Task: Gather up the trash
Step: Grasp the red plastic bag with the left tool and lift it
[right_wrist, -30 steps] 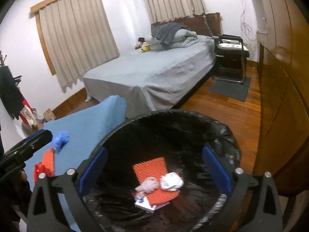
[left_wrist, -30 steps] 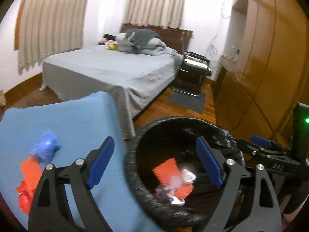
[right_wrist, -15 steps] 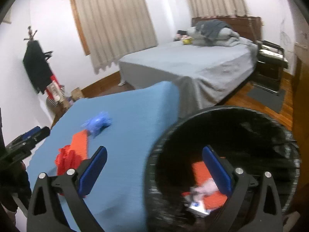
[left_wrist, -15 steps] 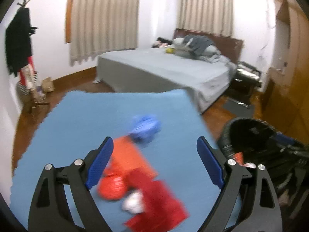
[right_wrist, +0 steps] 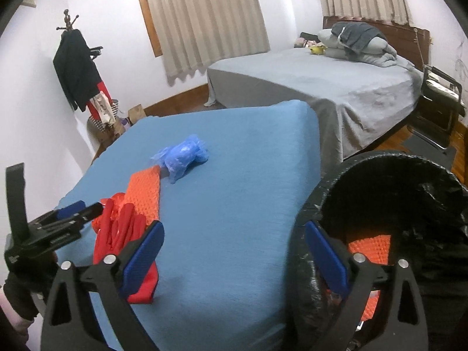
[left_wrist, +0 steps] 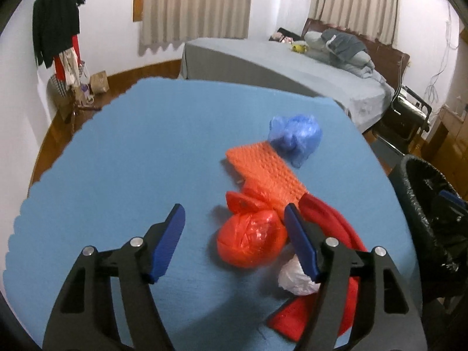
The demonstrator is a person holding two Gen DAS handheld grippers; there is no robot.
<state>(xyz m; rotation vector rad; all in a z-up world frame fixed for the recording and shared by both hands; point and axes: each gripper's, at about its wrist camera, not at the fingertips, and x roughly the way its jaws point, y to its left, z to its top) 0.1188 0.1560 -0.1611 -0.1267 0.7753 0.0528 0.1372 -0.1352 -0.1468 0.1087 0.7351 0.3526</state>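
Observation:
On the blue table lie a crumpled blue bag, an orange textured sheet, a red crumpled bag, a white wad and a red cloth. My left gripper is open and empty, just above the table, with the red bag between its fingers. My right gripper is open and empty, spanning the table's edge and the black-lined bin. The bin holds an orange sheet. In the right wrist view the blue bag and red cloth show beside the left gripper.
A grey bed stands beyond the table, with pillows at its head. A coat rack with clothes stands by the left wall. A black chair stands by the bed. The bin also shows at the right edge of the left wrist view.
Both grippers have swung left, from over the bin to over the table. My left gripper has come down close to the red bag. Both stay open.

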